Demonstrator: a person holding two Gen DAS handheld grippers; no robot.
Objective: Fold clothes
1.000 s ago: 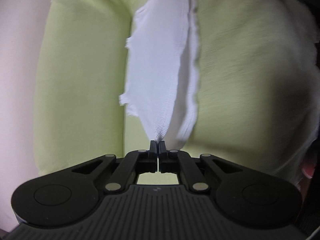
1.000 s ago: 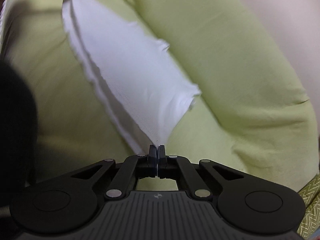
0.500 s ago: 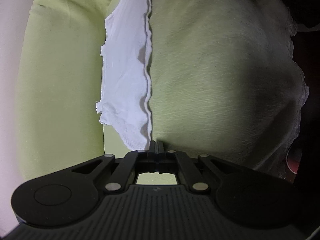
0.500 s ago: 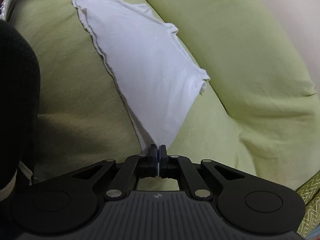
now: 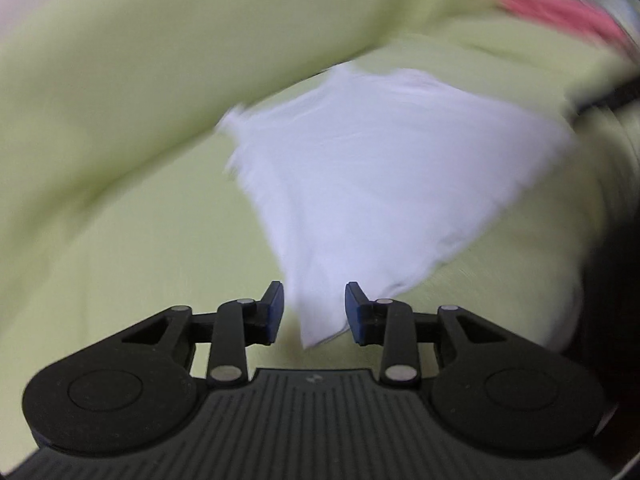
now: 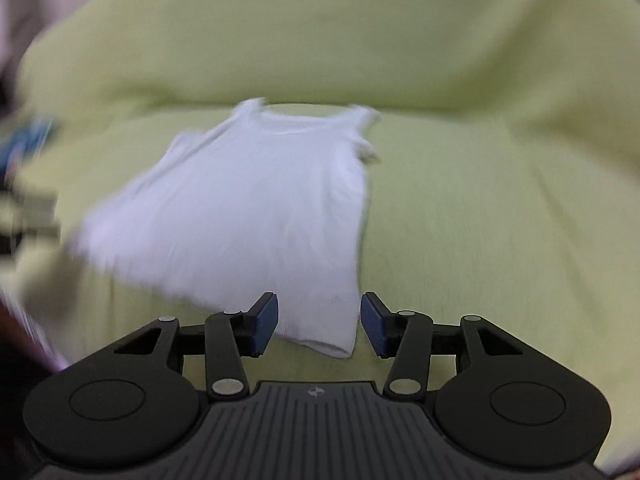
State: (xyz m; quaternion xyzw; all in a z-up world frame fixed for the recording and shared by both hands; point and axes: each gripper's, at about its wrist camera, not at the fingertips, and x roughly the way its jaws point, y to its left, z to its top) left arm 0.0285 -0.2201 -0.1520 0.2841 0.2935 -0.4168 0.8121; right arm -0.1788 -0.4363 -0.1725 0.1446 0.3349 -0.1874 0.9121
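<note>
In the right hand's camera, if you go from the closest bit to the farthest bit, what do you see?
Right gripper, fingers apart → bottom corner of the white top → its neck hole → the green cover's raised back.

Plain white sleeveless knit top (image 6: 256, 208), no print, spread on a pale yellow-green fabric cover (image 6: 480, 216), also unpatterned. Black ribbed-plastic left gripper (image 5: 314, 308) and right gripper (image 6: 319, 326), blue on the pads. Blurred pink-red streak (image 5: 560, 12) beyond the top.
</note>
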